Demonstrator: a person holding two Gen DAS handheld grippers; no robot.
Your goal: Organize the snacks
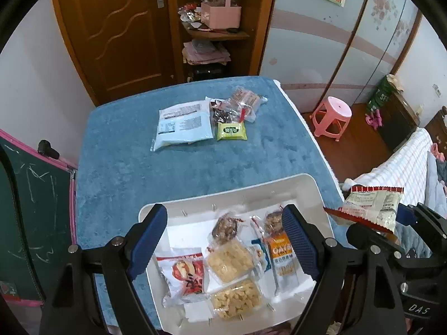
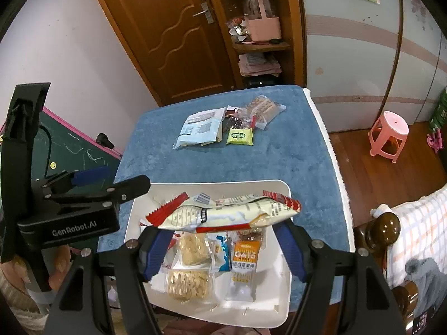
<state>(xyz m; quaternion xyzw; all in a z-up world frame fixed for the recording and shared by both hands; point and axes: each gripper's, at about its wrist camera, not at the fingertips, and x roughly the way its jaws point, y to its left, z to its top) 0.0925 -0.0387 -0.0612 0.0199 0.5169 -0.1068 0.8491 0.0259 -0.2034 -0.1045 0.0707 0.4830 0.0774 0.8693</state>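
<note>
A white tray [image 1: 195,212] sits at the near edge of the blue-covered table and holds several snack packets, among them an orange oat bar [image 1: 282,259] and a red packet [image 1: 187,273]. My left gripper [image 1: 223,237] is open and empty above the tray. My right gripper [image 2: 220,240] is shut on a white packet with red ends [image 2: 223,212], held crosswise above the tray [image 2: 279,279]. The same packet shows at the right of the left wrist view [image 1: 368,206]. More snacks lie at the far side: a pale blue bag [image 1: 181,125] and a green packet [image 1: 232,131].
A clear bag of wrapped snacks [image 1: 243,103] lies beside the blue bag. A green chalkboard [image 1: 30,209] stands left of the table. A pink stool [image 1: 331,117] and a bed [image 1: 405,167] are to the right. A wooden door and shelf stand behind.
</note>
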